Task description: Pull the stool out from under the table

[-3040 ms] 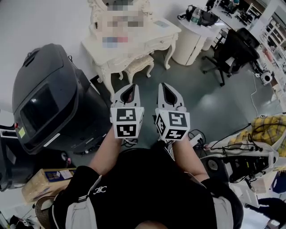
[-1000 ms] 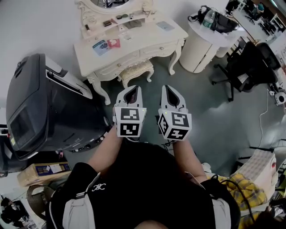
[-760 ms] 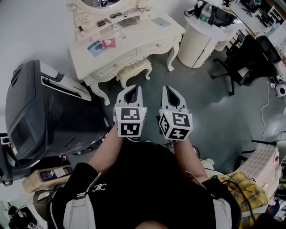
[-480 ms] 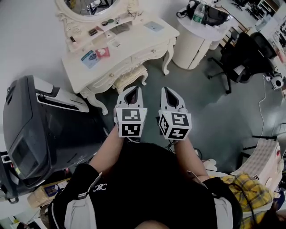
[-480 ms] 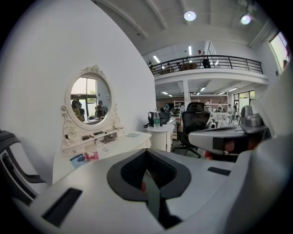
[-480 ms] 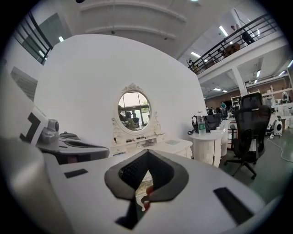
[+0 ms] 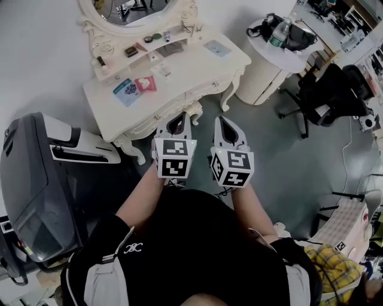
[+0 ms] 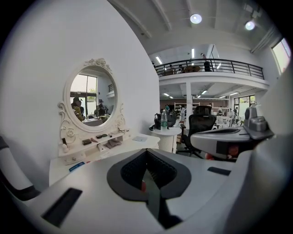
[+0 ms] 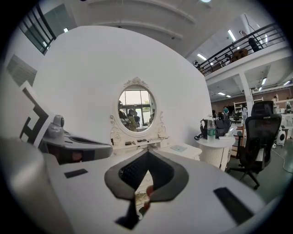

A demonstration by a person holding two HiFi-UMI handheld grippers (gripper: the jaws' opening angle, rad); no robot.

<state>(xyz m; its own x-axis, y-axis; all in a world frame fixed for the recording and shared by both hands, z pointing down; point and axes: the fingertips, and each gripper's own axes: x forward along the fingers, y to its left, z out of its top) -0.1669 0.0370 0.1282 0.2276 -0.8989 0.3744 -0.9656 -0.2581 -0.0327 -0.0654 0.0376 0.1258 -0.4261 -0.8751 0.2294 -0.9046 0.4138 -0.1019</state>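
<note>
— How are the tongs sitting?

— The left gripper (image 7: 178, 119) and the right gripper (image 7: 223, 122) are hanging side by side at the middle of the head view. Both are keeping their jaws pressed together and are gripping nothing.

— And the stool?

— The stool (image 7: 193, 110) is sitting tucked under the dressing table (image 7: 179, 72), just above the gripper tips. The grippers are covering most of it, so only a cream sliver is showing between them.

— What is crowding it?

— The curved front legs (image 7: 228, 99) are standing on either side of it. A big grey machine (image 7: 36, 179) is filling the left edge, close beside the dressing table. At upper right a round white table (image 7: 263, 66) is carrying a water bottle (image 7: 276, 34) and a black bag (image 7: 297, 36). A black office chair (image 7: 326, 95) is standing at right, well apart from the stool.

— And on top?

— An oval mirror (image 7: 128, 9) is showing at the top edge, and a blue card (image 7: 125, 92) is lying on the tabletop.
</note>
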